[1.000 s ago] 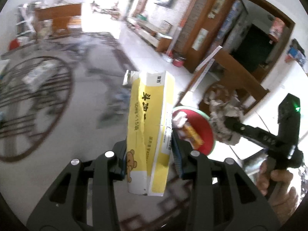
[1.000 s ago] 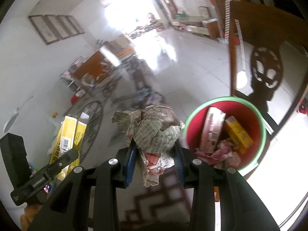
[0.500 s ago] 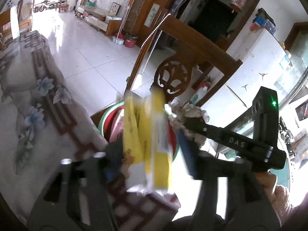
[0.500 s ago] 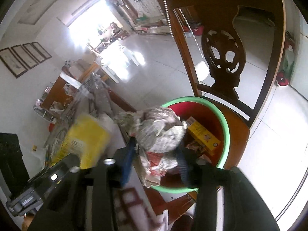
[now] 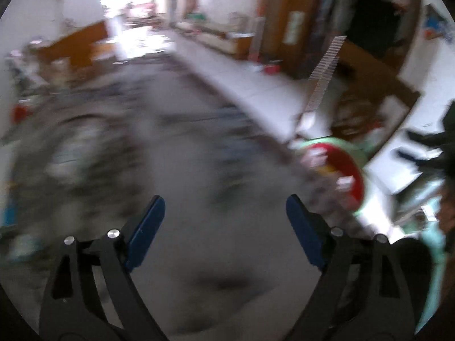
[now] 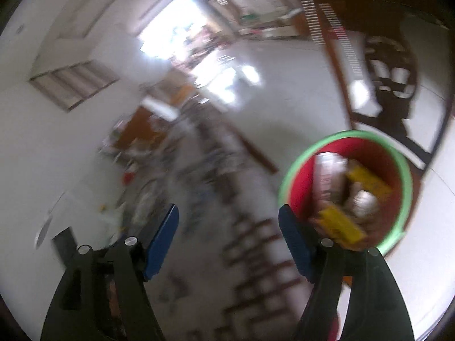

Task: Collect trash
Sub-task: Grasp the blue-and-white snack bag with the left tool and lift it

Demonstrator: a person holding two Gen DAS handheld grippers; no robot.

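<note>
Green-rimmed bin just beside right fingers

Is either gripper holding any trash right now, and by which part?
Nothing is held. The left gripper and right gripper have just been opening, with nothing between their pads; trash lies in the red bucket.

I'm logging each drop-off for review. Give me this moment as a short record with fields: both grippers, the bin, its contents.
left gripper: open, jaws just widened, nothing between them
right gripper: open, jaws just widened, nothing between them
bin: red inside, green rim, beside a wooden chair
contents: yellow boxes, other blurred trash
image quality: motion-blurred
</note>
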